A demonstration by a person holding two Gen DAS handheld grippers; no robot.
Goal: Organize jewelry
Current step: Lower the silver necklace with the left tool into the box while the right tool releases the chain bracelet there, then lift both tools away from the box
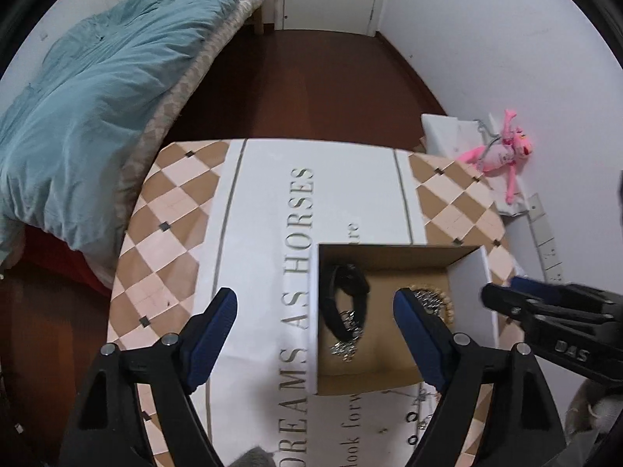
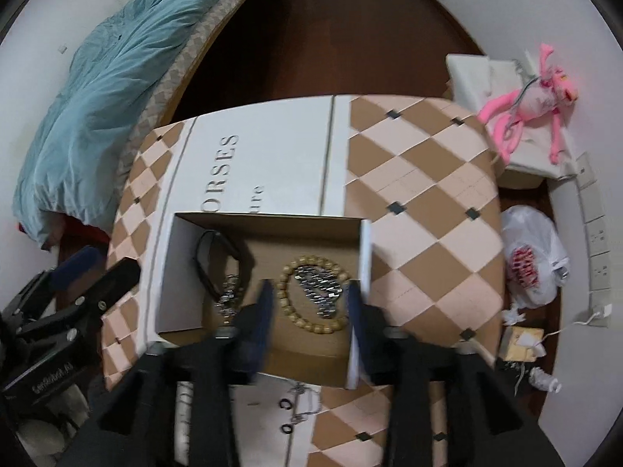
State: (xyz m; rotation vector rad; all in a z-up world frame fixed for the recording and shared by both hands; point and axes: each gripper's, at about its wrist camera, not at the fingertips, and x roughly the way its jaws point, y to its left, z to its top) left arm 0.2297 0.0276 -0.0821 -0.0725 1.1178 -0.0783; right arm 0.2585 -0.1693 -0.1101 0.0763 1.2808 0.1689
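An open cardboard box [image 1: 467, 292] [image 2: 167, 272] stands on the patterned table. In it lie a black band [image 1: 346, 284] [image 2: 218, 257] with a silver chain, a wooden bead bracelet [image 2: 311, 295] [image 1: 444, 303] and a silver chain bracelet [image 2: 319, 288]. My left gripper [image 1: 315, 311] is open and empty, above the box's left wall. My right gripper [image 2: 309, 305] is open and empty, hovering over the bead bracelet; it shows at the right in the left wrist view [image 1: 502, 295]. A thin necklace and small rings [image 2: 296, 416] [image 1: 418, 420] lie on the table in front of the box.
The table [image 1: 163, 233] [image 2: 428, 194] carries a chequered cloth with lettering. A bed with a blue duvet [image 1: 89, 109] stands at the left. A pink plush toy [image 2: 533, 97], a plastic bag [image 2: 529, 260] and wall sockets are at the right.
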